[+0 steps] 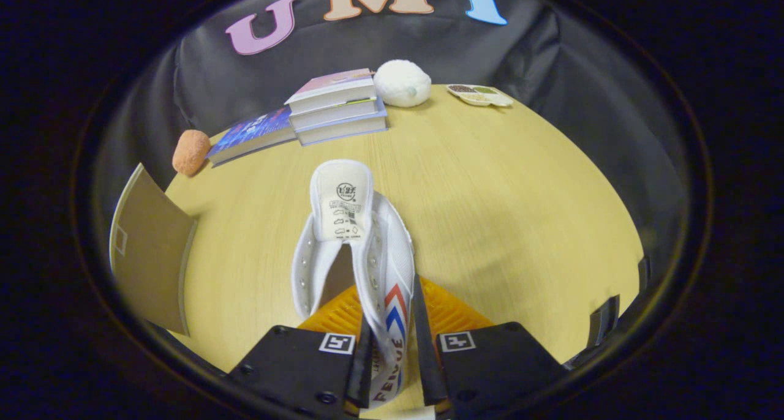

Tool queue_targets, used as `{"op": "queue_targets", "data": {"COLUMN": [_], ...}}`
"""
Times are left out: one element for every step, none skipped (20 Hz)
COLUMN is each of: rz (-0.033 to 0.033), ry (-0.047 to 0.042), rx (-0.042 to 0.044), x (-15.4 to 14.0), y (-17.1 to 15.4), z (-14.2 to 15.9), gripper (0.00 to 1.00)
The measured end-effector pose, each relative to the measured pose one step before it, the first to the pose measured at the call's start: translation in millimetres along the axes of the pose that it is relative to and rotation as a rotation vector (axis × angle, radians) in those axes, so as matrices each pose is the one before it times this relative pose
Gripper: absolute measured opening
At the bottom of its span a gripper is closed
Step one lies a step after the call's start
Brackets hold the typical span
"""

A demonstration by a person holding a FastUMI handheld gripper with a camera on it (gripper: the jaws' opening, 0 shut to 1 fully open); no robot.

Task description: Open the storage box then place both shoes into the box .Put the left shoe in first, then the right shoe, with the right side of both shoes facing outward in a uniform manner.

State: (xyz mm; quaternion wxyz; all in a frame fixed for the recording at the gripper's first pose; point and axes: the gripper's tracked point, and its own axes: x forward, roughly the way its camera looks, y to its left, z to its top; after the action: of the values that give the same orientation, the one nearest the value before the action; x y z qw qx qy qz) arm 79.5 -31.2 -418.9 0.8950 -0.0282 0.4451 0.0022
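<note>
Gripper (392, 346) clamping shoe (358, 242) — wooden table (520, 193).

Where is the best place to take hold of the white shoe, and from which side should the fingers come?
Grip the white shoe by its thin side wall, from above its opening. The gripper does so now: one of the fingers sits inside the opening, the other outside on the striped side. The wall looks thin and upright, so it fits between them.

I see a white shoe (361, 248) with red and blue chevron stripes on its side (orange ridged sole beneath), black gripper (392, 346) fingers bearing black-and-white square markers, a pale yellow wood-grain bench (520, 193), an orange sponge (191, 152) and a white fluffy ball (402, 83).
</note>
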Motion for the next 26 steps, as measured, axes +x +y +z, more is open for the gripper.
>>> {"op": "queue_targets", "data": {"rz": [0.00448, -0.04187, -0.00856, 0.01978, 0.00356, 0.00725, 0.01418, 0.03258, 0.04007, 0.03684, 0.03085, 0.02542, 0.02383, 0.02359, 0.02348, 0.02257, 0.02264, 0.02246, 0.02381, 0.02781, 0.02806, 0.02708, 0.0281, 0.0269, 0.02399, 0.01999], "ry": [0.02399, 0.00277, 0.0188, 0.00357, 0.00886, 0.01285, 0.01203, 0.00908, -0.00103, -0.00213, -0.00697, -0.00542, -0.0062, -0.00936, -0.00943, -0.00977, -0.00674, -0.00638, -0.00049, 0.00101, 0.00481, 0.00242, 0.00482, 0.00836, 0.01158, 0.01961], "rx": [0.02629, 0.016, 0.01646, 0.02239, 0.01431, 0.03167, 0.04925, 0.05949, 0.06248, 0.05354, 0.0383, 0.03177, 0.03041, 0.02414, 0.01436, 0.0052, 0.00068, 0.00151, 0.00268, 0.0022, 0.00307, 0.00477, -0.00107, -0.00452, -0.00484, -0.00922], "x": [-0.98, -2.1, 5.07, -3.63, -2.0, -1.56, -3.17, -2.86, -3.87, -6.0, -6.13, -7.59, -8.59, -9.04, -8.79, -7.96, -8.93, -7.48, -6.07, -5.67, -3.81, -2.83, -2.37, -0.79, 1.17, 1.2], "y": [0.52, -6.23, -6.24, 3.04, 0.43, 0.51, 1.11, 6.01, 9.53, 9.62, 8.82, 10.06, 10.33, 11.13, 13.29, 14.97, 15.88, 16.52, 18.31, 18.54, 20.16, 19.61, 19.51, 19.52, 19.15, 18.36], "z": [-2.76, 2.82, -1.09, -0.38, -2.88, -1.08, -0.54, 0.37, 1.4, 2.03, 1.96, 2.34, 2.86, 3.68, 3.77, 2.34, 1.33, 0.99, -0.72, -1.44, -2.76, -3.84, -5.21, -6.33, -8.13, -13.25], "gripper": [0.2, 0.2, 0.04, 0.03, 0.03, 0.03, 0.03, 0.03, 0.02, 0.02, 0.02, 0.02, 0.02, 0.02, 0.02, 0.02, 0.02, 0.02, 0.02, 0.02, 0.02, 0.02, 0.02, 0.02, 0.02, 0.02]}}
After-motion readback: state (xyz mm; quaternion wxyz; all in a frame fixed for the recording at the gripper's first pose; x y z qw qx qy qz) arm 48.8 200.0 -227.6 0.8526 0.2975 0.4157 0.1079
